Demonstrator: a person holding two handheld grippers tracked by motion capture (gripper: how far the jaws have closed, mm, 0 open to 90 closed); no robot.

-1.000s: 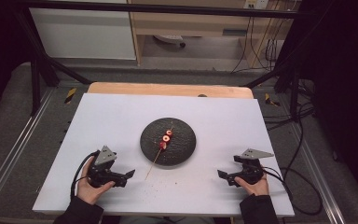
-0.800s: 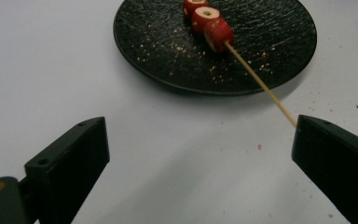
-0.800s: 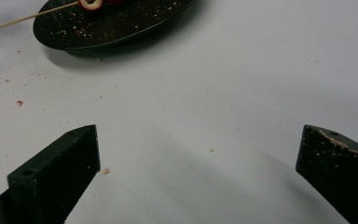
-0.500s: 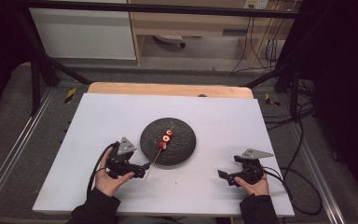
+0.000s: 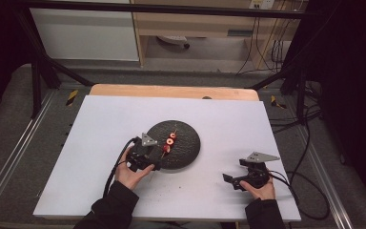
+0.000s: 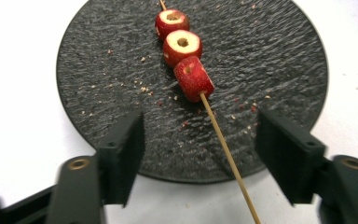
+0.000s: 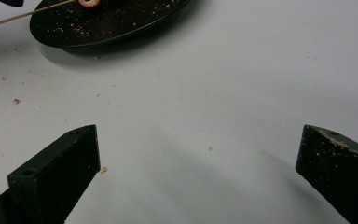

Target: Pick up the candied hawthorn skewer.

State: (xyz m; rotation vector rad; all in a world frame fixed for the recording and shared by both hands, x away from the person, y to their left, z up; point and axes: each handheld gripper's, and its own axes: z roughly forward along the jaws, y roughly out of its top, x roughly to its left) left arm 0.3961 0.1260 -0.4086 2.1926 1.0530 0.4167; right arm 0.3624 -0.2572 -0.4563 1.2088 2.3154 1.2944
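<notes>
Skewer [image 6: 228, 154] with three fruit pieces lies on the dark plate [image 5: 186, 152], stick end overhanging its near rim, so left gripper [image 6: 200, 140] straddles it, jaws just closing, not yet touching; right gripper [image 7: 198, 163] rests released, near right.

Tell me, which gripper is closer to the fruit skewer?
Left. The left gripper is at the plate's edge, straddling the fruit skewer stick. The right gripper rests apart on the table.
</notes>
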